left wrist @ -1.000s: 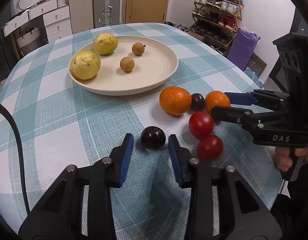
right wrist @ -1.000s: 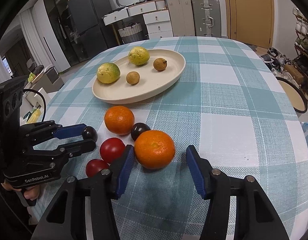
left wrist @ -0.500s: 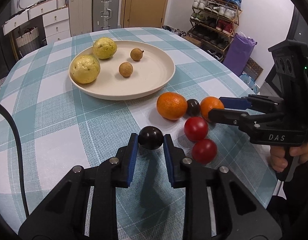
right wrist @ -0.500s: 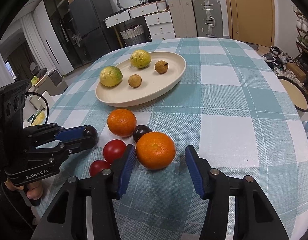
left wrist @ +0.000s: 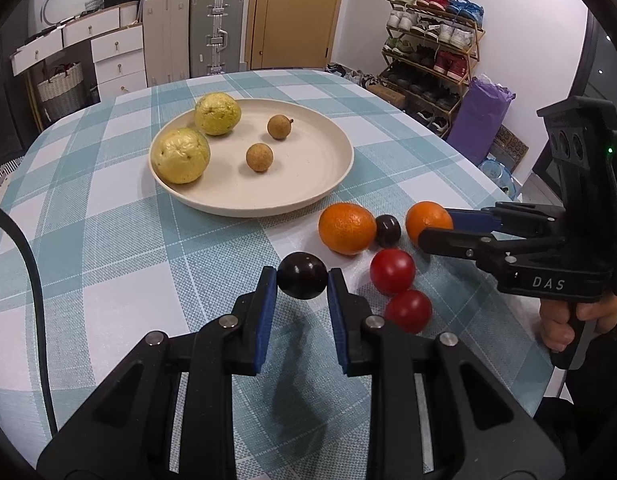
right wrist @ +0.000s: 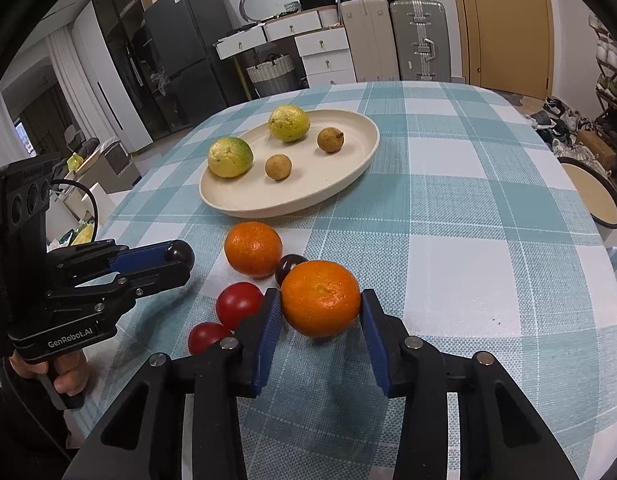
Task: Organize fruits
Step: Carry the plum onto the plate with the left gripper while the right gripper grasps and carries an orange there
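Observation:
My left gripper [left wrist: 302,276] is shut on a dark plum [left wrist: 302,268], held just above the checked tablecloth over its own shadow. My right gripper [right wrist: 318,304] has its jaws closing on an orange [right wrist: 320,298], and both blue pads touch its sides. On the cloth beside them lie a second orange [left wrist: 344,228], another dark plum [left wrist: 387,230] and two red tomatoes [left wrist: 392,271] [left wrist: 408,311]. Farther back, the cream plate [left wrist: 332,184] holds two yellow-green fruits and two small brown longans.
The round table's edge curves close on the right [left wrist: 520,216]. Off the table stand a shoe rack [left wrist: 432,52], a purple bag [left wrist: 478,120], suitcases [right wrist: 416,40] and a basin [right wrist: 592,196]. A black cable [left wrist: 32,280] runs at the left.
My left jaws came together on the dark plum and raised it a little off the cloth. The right jaws narrowed until their pads met the orange.

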### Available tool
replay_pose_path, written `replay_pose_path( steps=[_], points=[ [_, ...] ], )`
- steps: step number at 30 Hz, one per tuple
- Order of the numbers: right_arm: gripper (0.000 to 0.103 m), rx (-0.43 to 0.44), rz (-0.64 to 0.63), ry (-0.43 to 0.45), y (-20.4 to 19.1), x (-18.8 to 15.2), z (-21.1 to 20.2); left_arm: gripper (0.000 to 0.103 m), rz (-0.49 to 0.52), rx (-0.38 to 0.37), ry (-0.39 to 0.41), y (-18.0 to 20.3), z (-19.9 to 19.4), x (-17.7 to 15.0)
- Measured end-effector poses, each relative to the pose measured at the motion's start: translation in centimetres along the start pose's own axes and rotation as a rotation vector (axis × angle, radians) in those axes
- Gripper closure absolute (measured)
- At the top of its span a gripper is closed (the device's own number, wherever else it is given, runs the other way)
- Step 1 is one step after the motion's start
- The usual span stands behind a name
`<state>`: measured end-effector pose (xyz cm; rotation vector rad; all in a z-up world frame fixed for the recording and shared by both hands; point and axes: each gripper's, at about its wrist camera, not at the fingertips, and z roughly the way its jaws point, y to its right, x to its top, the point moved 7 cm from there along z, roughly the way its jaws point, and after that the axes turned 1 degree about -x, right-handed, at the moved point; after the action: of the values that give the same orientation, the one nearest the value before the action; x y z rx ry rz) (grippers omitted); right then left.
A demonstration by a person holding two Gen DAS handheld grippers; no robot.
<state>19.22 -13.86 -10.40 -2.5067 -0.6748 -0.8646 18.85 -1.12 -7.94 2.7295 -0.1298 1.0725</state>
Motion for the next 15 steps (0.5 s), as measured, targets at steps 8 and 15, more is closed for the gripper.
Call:
replay_pose_path(
  steps=[8,15],
  points=[
    [0.062,0.008,0.008,0.052,-0.2,0.7,-1.1,0.08,-0.029,0.039,0.068,-1.4,-1.6,1.1],
    [0.062,0.005,0.022,0.092,0.1,1.6,-1.9,0.08,-0.049,0.086,0.126,-2.7,-2.6,2.3]
  ],
)
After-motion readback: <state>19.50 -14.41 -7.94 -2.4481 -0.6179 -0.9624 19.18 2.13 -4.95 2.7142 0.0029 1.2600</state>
